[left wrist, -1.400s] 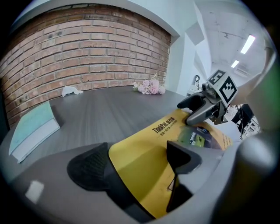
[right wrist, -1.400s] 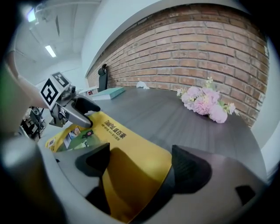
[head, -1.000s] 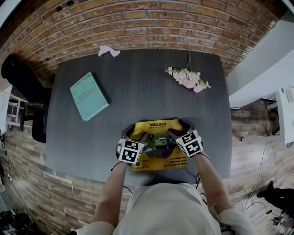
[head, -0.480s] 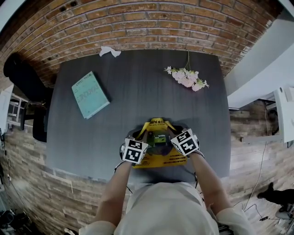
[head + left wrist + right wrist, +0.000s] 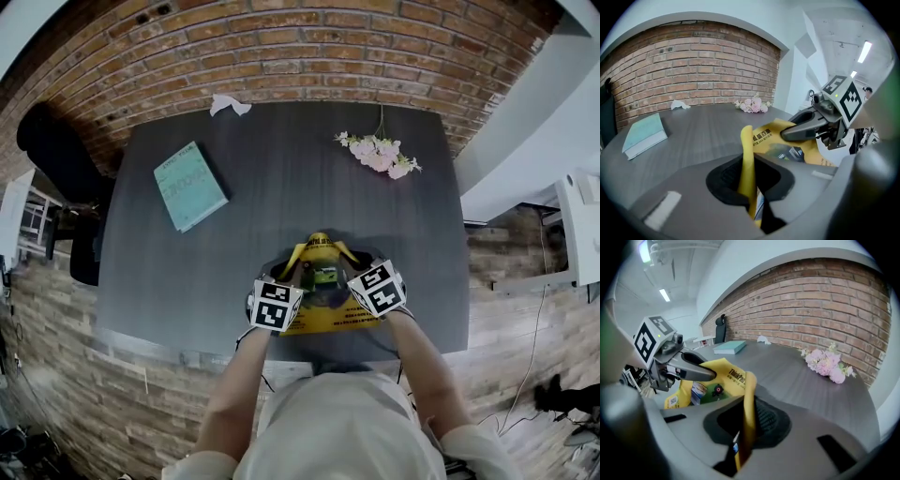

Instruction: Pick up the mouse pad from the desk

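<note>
The yellow mouse pad [image 5: 323, 251] hangs bent between my two grippers, just above the near edge of the dark desk [image 5: 281, 178]. My left gripper [image 5: 291, 284] is shut on its left side, and in the left gripper view the pad's yellow edge [image 5: 747, 164] stands pinched between the jaws. My right gripper [image 5: 354, 278] is shut on its right side, where the pad's edge [image 5: 748, 413] runs up through the jaws in the right gripper view. The pad's far edge curls upward. Each gripper view shows the other gripper clamped on the pad.
A teal book [image 5: 189, 186] lies at the desk's far left. Pink flowers [image 5: 380, 155] rest at the far right, and a crumpled white tissue [image 5: 229, 104] sits at the back edge by the brick wall. A black chair [image 5: 58, 159] stands left of the desk.
Both grippers have shut on the mouse pad's sides and lifted it. The pad, flat on the desk a second ago, is now folded upward and pulled nearer to me.
</note>
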The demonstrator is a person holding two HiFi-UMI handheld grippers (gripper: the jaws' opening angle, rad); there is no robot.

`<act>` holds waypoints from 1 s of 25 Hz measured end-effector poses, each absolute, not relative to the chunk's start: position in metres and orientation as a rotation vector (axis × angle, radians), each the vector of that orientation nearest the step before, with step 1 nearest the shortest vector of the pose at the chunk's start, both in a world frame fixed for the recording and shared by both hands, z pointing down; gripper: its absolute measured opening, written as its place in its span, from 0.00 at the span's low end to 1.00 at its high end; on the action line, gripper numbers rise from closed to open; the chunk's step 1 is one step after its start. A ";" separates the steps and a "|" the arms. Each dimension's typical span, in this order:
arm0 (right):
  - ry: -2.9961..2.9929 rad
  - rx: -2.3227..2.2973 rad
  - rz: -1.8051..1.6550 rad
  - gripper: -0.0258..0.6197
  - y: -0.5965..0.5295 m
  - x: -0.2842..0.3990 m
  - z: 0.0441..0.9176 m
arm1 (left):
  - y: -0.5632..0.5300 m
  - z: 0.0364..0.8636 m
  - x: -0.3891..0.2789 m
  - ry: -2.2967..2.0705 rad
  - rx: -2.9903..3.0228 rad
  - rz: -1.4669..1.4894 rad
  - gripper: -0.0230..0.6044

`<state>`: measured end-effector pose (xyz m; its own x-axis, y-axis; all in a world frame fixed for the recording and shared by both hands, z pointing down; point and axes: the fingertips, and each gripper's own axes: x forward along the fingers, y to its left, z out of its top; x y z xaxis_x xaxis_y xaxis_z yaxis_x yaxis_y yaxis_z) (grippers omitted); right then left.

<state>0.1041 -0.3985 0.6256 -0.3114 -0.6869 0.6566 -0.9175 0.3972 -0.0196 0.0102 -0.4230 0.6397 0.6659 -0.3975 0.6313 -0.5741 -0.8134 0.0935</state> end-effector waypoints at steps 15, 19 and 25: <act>-2.186 1.497 0.358 0.08 -0.327 0.070 0.555 | -0.354 0.570 -0.013 -0.879 2.700 0.681 0.08; -2.208 1.523 0.296 0.08 -0.306 0.059 0.535 | -0.333 0.550 -0.025 -0.909 2.735 0.624 0.08; -2.251 1.569 0.188 0.08 -0.268 0.044 0.500 | -0.295 0.515 -0.042 -0.966 2.784 0.514 0.08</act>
<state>0.0443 -0.2677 0.5003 -0.2978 -0.8724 0.3875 -0.9247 0.3645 0.1098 -0.0418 -0.2953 0.5148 0.7340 -0.5717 0.3666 -0.6233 -0.7815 0.0291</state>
